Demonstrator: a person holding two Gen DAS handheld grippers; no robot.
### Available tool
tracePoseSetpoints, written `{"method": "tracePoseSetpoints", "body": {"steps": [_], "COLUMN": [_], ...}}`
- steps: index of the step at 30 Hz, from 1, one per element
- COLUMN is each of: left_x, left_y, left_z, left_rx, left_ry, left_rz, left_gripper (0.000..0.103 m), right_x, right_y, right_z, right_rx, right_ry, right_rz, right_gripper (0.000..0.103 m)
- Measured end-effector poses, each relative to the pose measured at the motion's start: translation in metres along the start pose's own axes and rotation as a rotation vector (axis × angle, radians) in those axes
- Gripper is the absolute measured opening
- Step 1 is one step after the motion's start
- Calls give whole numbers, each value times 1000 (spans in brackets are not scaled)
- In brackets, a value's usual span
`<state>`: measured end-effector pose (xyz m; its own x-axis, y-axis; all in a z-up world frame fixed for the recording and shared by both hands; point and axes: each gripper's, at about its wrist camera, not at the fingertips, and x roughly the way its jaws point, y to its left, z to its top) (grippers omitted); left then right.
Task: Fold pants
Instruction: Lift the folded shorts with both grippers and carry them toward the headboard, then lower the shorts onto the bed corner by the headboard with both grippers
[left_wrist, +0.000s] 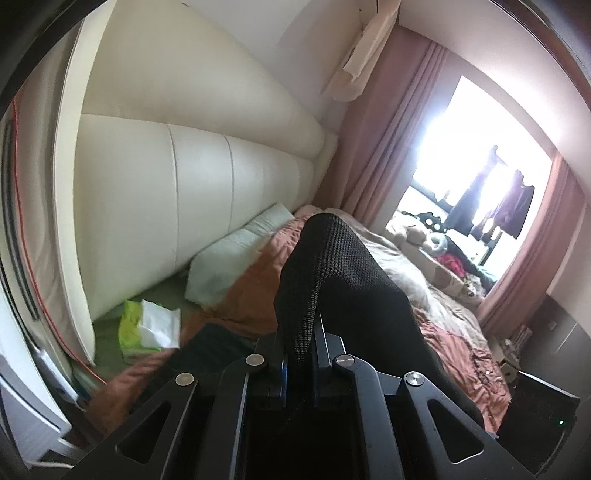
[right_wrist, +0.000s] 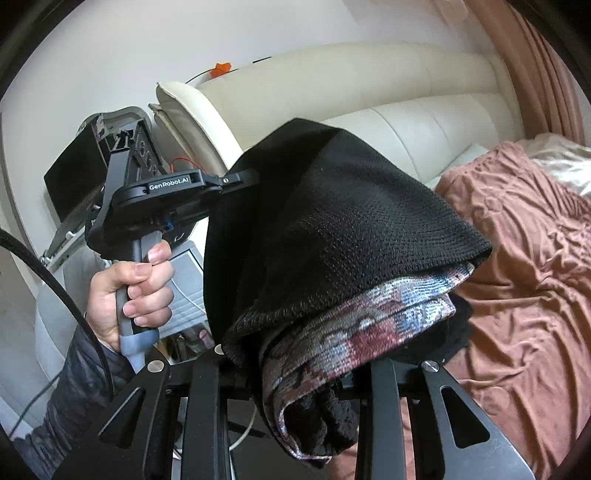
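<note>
Left hand (right_wrist: 133, 284) fisted on handle, both claws pinching raised pants (right_wrist: 332, 221)

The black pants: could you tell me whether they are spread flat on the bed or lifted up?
Lifted: the black pants hang bunched between the left gripper and right gripper, both clamped on fabric, above the rust-coloured bedspread.

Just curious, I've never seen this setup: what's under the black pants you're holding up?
Under the black pants, a rust-brown bedspread covers the bed. Their patterned inner lining shows below the hem. The fabric hides whatever lies directly beneath.
</note>
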<state>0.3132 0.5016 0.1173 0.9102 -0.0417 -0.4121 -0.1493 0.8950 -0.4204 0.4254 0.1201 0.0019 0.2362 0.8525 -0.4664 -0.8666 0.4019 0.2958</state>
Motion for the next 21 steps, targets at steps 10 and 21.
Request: {"method": "tracePoseSetpoints", "body": {"steps": [10, 21], "left_x": [27, 118], "left_y": [33, 69], "left_z": [-13, -35], "left_rx": [-4, -45], "left_ry": [79, 206], "left_rz": [105, 163], "left_gripper": [9, 9], "right_x": [31, 79], "right_y": [2, -42], "right_z": [-33, -70], "right_rx": [102, 226], "right_ry": [26, 119], "right_rz": [79, 62], "right_gripper": [26, 26]}}
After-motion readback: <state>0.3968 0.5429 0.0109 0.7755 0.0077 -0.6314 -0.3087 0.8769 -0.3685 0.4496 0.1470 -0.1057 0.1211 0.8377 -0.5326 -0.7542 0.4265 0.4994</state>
